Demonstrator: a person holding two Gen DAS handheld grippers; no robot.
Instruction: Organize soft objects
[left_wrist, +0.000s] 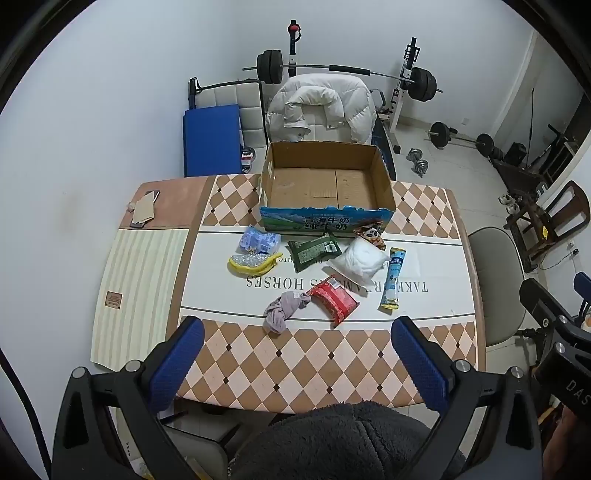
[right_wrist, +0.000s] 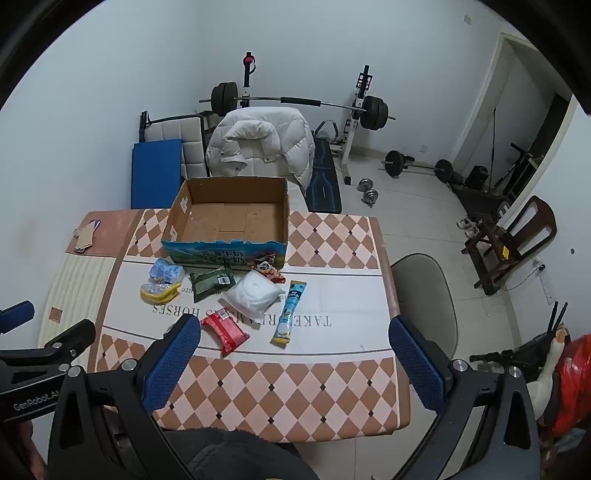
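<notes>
An empty cardboard box (left_wrist: 325, 181) (right_wrist: 229, 218) stands at the table's far side. In front of it lie soft items: a blue-white pack (left_wrist: 260, 240), a yellow-edged pack (left_wrist: 253, 263), a green packet (left_wrist: 314, 251), a white pouch (left_wrist: 360, 263), a panda snack bag (left_wrist: 371, 235), a long blue-yellow sachet (left_wrist: 393, 282), a red packet (left_wrist: 334, 301) (right_wrist: 224, 329) and a grey cloth (left_wrist: 284, 311). My left gripper (left_wrist: 297, 326) is open, above the near table edge. My right gripper (right_wrist: 295, 330) is open, held near the table's right front.
A phone and cardboard scraps (left_wrist: 144, 208) lie at the table's far left. A chair with a white jacket (left_wrist: 321, 107) stands behind the box. A grey chair (right_wrist: 424, 295) is at the table's right. Gym weights (left_wrist: 417, 162) lie on the floor.
</notes>
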